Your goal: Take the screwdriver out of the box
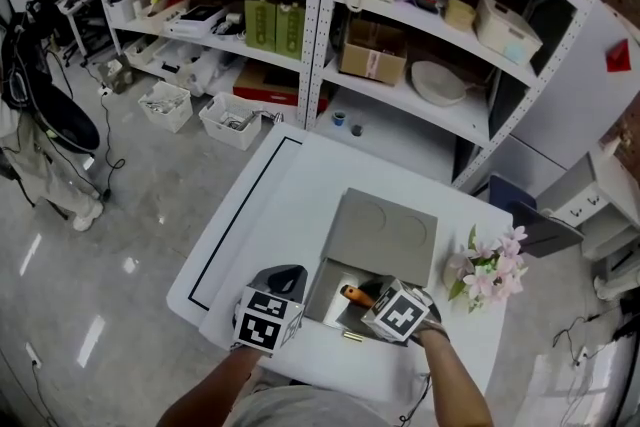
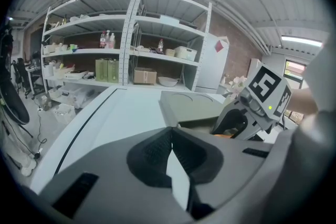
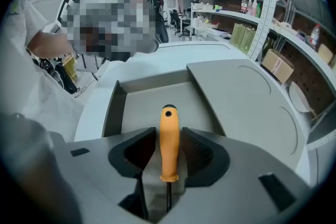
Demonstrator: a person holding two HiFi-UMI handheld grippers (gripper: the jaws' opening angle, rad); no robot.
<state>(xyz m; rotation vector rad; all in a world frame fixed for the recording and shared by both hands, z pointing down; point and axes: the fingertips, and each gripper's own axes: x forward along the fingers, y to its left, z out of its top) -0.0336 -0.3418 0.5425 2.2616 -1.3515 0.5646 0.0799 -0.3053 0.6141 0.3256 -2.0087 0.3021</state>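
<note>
Right gripper view: right tool (image 3: 168,160) pinching the screwdriver (image 3: 168,141) over the open box (image 3: 149,99).

The right tool's pads press on both sides of the orange handle. The handle end points away over the box's grey floor, and the thin shaft runs back between the jaws. The left tool (image 2: 172,155) is pressed together with nothing between its pads, and is just left of the box, near the front edge of the white surface (image 1: 262,200). The flat lid (image 3: 244,97) lies open on the far side of the box. Pink flowers (image 1: 488,273) lie to the right of the lid. Shelves (image 1: 320,25) stand beyond the surface.
</note>
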